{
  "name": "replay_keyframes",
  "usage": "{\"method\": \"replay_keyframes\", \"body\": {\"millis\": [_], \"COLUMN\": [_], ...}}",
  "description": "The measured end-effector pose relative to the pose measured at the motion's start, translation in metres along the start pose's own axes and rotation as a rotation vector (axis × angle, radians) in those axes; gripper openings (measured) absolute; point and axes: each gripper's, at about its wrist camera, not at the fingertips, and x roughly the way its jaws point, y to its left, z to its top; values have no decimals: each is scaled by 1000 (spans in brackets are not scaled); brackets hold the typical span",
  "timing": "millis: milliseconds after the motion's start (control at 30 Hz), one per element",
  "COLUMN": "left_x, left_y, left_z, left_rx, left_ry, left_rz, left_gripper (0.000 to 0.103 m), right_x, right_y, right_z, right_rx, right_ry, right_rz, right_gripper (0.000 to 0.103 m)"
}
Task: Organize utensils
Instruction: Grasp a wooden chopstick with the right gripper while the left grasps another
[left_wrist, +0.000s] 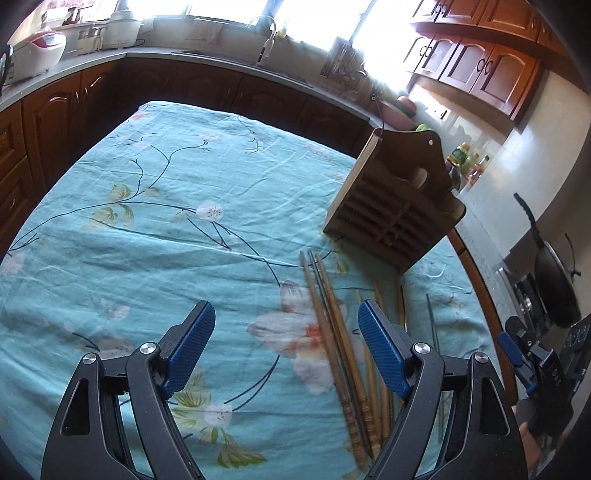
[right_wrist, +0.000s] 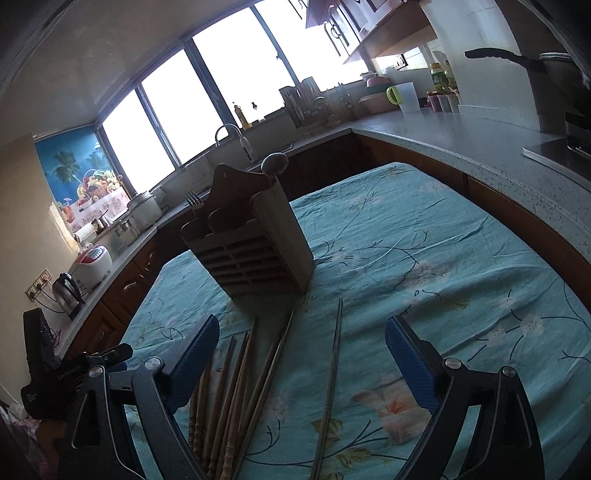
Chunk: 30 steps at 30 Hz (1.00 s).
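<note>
Chopsticks: you have a loose bunch of wooden chopsticks (left_wrist: 334, 354) lying flat on the cloth just in front of the holder; I count about seven wooden ones in the right wrist view, though they overlap and the blur makes the count uncertain; their carved ends point toward you.
Metal sticks: one thin metal chopstick (right_wrist: 330, 373) lies alone to the right of the wooden bunch, apart from it; at least one more grey one lies among the wooden ones.
Holder: one wooden utensil holder (right_wrist: 255, 243) with a slatted front stands upright on the table, near the tips of the chopsticks; one fork (right_wrist: 195, 205) and one spoon (right_wrist: 274, 163) stand in it, fork to the left, spoon to the right in the right wrist view.
Table: one table under a teal flowered tablecloth (left_wrist: 166, 229), kitchen counters around it.
Your left gripper (left_wrist: 286, 354): tilted down toward the cloth; the blue pads stand wide apart with nothing clamped; the leftmost chopsticks lie in the gap below, the rest run under the right finger.
Your right gripper (right_wrist: 303, 365): also tilted down, less steeply; fingers spread wide, gripping nothing; the metal chopstick and part of the wooden bunch lie between them on the cloth, while the left finger covers the remaining sticks.
Both grippers: side by side, each showing at the edge of the other's view.
</note>
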Motion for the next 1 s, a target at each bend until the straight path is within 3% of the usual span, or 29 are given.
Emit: {"method": "replay_keyframes", "body": {"millis": [267,333,467,700,1000], "left_x": [19,24,35,66,104], "left_y": [-9,-11,-17,-24,-34], "left_z": [8,11,17,26,28], "left_rx": [36,42,68,99,136], "left_ry": [47,56,78,160,235], "left_rz": [31,35,47,45,62], "left_gripper": [82,81,77,55,37], "right_x": [23,31,50,94,132], "right_y": [17,24,35,49,44], "right_z": [-2,-1,2,6,1], "right_rx": [-49,-63,-84,-107,-110], "right_ry": [72,91,135,239,339], "right_rz": [5,12,9,27,-12], "right_gripper": [89,82,54,24,20]}}
